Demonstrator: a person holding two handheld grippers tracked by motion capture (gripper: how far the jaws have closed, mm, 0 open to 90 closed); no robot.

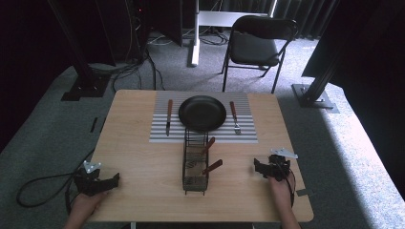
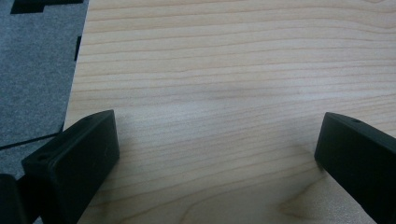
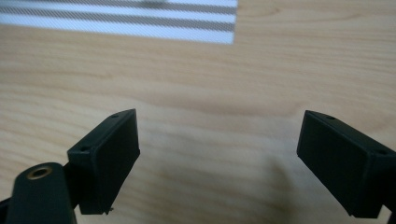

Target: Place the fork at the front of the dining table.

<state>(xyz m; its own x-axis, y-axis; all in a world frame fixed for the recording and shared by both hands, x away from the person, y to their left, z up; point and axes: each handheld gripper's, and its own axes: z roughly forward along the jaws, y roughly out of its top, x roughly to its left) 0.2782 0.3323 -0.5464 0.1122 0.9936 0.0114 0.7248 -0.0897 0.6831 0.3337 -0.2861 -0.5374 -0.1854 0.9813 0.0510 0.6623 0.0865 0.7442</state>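
— Status of each hand-held gripper?
— I am holding the left hand-held gripper and right hand-held gripper wide, empty, resting on the counter.
— Cutlery?
— Two handles are standing in the wire basket, probably awaiting placement beside the plate.

No text, label, brand, number or sign can be read anywhere in these views.

A light wooden table carries a striped mat at its far middle. Just nearer than the mat stands a black wire basket, its far end reaching onto the mat's near edge. The mat's corner also shows in the right gripper view.
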